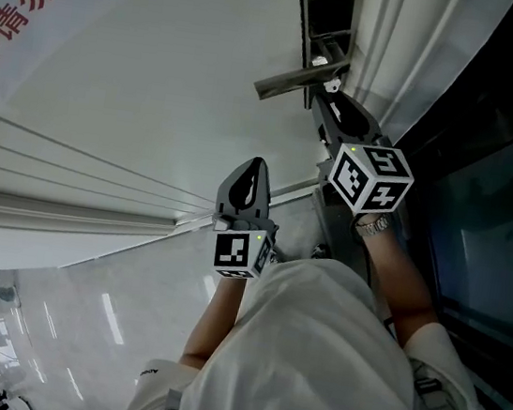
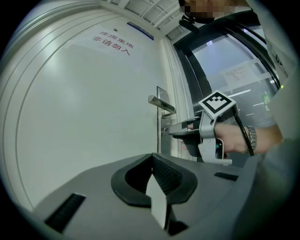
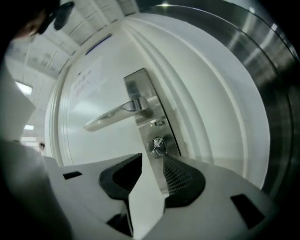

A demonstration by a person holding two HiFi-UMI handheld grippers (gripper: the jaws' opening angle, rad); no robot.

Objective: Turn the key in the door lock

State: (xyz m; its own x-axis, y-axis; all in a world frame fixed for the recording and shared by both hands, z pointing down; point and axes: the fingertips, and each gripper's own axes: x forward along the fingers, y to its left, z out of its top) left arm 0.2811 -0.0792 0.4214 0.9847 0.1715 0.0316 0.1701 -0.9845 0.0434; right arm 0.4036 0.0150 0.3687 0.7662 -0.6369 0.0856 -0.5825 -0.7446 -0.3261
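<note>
Two tools in view, one per hand, both pointed level at a white door (image 2: 84,117).

At the right tool (image 3: 152,157): released, jaws standing apart, nothing clamped. Just beyond the jaw tips, the key (image 3: 158,146), seated in a brushed metal lock plate (image 3: 140,89) directly beneath the lever handle (image 3: 112,116). In line with the gap, toward the right-hand jaw; contact with that jaw not discernible, no pad pressing on it. Lock plate mounted at the door edge, beside the moulded frame (image 3: 201,108). Lever handle extending away from the frame across the door panel.

At the left tool (image 2: 152,157): clenched, jaw tips meeting, nothing between them. Set back from the door, nearer the body than the right tool, well apart from the lock plate, facing bare door panel.

Red lettering (image 2: 112,43) high on the door. Wristwatch (image 2: 251,139) on the right wrist. Glass panel (image 2: 234,65) beyond the frame.
</note>
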